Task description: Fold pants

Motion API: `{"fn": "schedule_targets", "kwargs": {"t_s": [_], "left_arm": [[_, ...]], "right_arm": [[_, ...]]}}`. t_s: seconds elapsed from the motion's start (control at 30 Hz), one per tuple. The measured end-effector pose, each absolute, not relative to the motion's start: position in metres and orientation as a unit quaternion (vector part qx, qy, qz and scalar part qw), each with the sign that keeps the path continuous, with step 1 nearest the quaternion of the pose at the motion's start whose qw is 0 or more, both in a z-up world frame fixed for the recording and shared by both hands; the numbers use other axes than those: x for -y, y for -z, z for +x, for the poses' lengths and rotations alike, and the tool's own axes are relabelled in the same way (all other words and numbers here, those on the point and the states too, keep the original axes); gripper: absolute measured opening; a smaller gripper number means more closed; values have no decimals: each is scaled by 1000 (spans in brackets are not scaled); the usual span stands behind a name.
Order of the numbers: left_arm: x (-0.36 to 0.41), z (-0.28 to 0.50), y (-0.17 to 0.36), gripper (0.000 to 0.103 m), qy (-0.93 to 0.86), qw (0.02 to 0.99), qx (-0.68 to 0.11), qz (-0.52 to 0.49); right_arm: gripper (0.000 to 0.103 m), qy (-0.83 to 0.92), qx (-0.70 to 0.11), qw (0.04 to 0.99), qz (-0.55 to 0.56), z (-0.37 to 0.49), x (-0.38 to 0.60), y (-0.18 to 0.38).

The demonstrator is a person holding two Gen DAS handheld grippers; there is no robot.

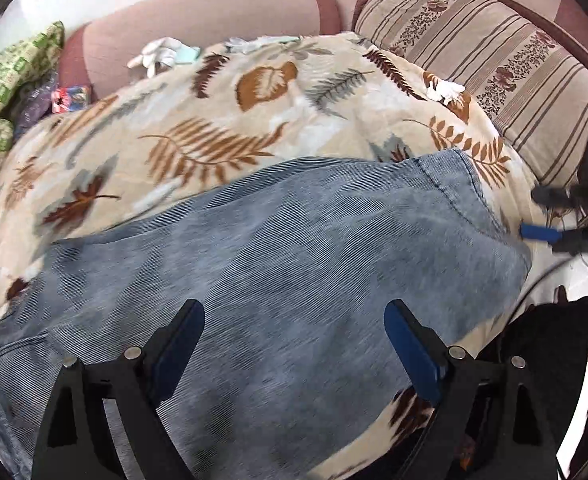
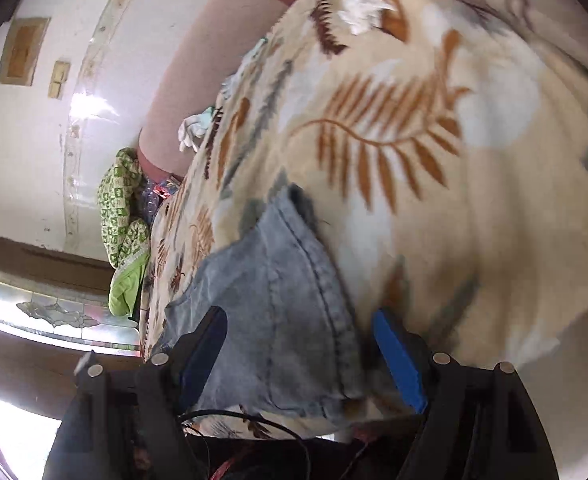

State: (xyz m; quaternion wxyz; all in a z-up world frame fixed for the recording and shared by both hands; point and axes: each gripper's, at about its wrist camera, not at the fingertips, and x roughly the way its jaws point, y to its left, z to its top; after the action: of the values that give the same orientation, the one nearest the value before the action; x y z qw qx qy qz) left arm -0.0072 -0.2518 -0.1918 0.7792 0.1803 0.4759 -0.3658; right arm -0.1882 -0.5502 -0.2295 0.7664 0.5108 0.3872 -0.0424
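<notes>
With both tools gaping wide, the left tool [image 1: 294, 344] is hovering over the pants [image 1: 278, 248] on the leaf-print blanket [image 1: 222, 120] while the right tool [image 2: 299, 344] is straddling the hem, so each should be pinching an edge squarely before lifting.

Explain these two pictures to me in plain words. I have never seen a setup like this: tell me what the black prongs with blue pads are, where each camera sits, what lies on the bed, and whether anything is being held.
There is no robot here. A person holds a two-finger gripper in each hand, and each carries a wide-angle camera looking along its fingers. One picture comes from the left gripper, the other from the right gripper. The black prongs with blue pads are those fingers.

On the leaf-patterned blanket lie faded blue jeans, spread out. A striped cushion sits behind, and white cloth scraps lie on the blanket.

Both grippers are open, with denim between their fingers, so nothing is clamped. The left camera also sees the right gripper at the jeans' far end.
</notes>
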Motion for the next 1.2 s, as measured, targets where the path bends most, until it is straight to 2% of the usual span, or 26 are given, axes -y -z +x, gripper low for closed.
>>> {"fn": "schedule_targets", "kwargs": {"t_s": [0.1, 0.17, 0.47, 0.6, 0.7, 0.8, 0.97, 1.1, 1.2], "left_arm": [[271, -2, 218, 91, 358, 752, -513, 208], [272, -13, 219, 94, 356, 768, -479, 230], [256, -32, 224, 96, 374, 768, -459, 244], [255, -30, 224, 96, 379, 766, -462, 238], [253, -29, 224, 96, 385, 763, -461, 237], [250, -29, 222, 96, 384, 765, -463, 229], [249, -30, 222, 96, 385, 765, -465, 226], [246, -31, 222, 96, 388, 765, -462, 226], [243, -28, 218, 96, 392, 761, -471, 212]], "right_arm": [[79, 37, -392, 743, 541, -196, 549, 248], [79, 28, -398, 729, 555, -197, 548, 261], [81, -36, -417, 680, 602, -189, 519, 278], [81, -29, -401, 673, 620, -191, 508, 286], [79, -27, -384, 669, 636, -192, 505, 284], [67, -21, -328, 690, 644, -193, 514, 274], [66, -63, -249, 733, 630, -184, 529, 231], [68, -1, -270, 757, 595, -190, 540, 219], [68, 51, -293, 743, 600, -211, 554, 230]]}}
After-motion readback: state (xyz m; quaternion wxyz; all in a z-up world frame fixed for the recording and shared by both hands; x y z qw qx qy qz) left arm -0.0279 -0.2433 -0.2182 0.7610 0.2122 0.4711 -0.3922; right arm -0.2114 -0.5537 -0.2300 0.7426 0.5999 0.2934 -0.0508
